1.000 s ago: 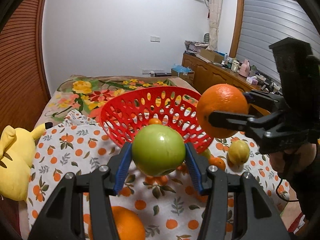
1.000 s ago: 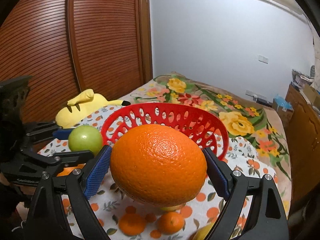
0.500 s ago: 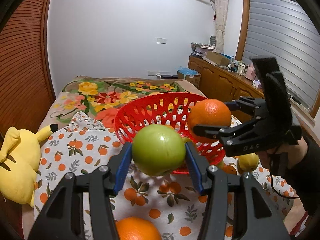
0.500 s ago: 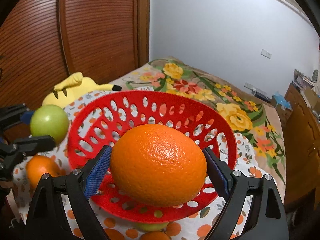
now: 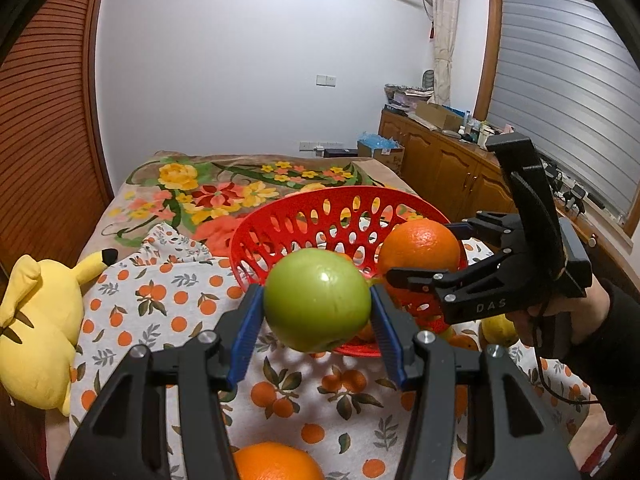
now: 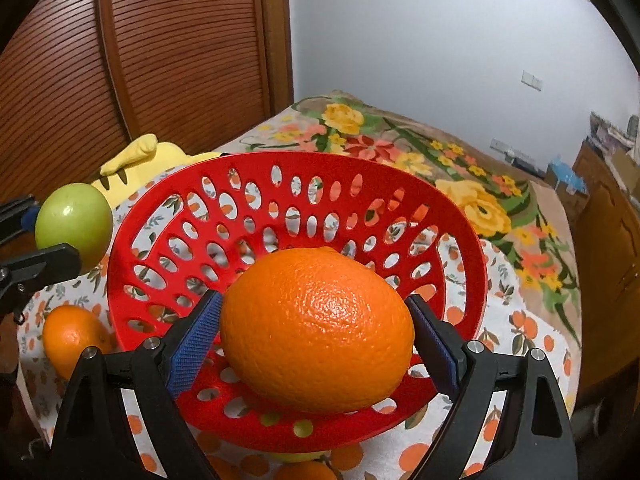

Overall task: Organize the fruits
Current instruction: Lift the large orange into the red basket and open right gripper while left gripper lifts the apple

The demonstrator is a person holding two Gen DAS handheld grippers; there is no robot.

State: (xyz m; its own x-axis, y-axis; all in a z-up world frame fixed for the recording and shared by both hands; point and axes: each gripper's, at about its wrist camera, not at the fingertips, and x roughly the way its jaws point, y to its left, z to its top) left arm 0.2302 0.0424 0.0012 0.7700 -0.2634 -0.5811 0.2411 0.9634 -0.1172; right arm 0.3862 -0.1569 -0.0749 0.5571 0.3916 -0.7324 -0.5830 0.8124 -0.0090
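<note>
My left gripper [image 5: 316, 310] is shut on a green apple [image 5: 317, 300] and holds it in the air just in front of the red perforated basket [image 5: 304, 216]. My right gripper [image 6: 316, 334] is shut on a large orange [image 6: 318, 330] and holds it over the basket's inside [image 6: 280, 184]. The right gripper and its orange [image 5: 420, 248] show in the left wrist view above the basket's right part. The apple [image 6: 74, 226] shows left of the basket in the right wrist view. A loose orange [image 5: 276, 462] lies on the cloth below my left gripper.
The basket stands on an orange-print cloth [image 5: 168, 300] on a floral bed cover [image 5: 224, 188]. A yellow plush toy [image 5: 36, 320] lies at the left. A lemon [image 5: 500, 328] and small oranges lie right of the basket. A wooden cabinet [image 5: 448, 168] stands at the right.
My right gripper has carried the orange forward and down from beside the basket to over its inside. My left gripper has kept the apple and come a little closer to the basket.
</note>
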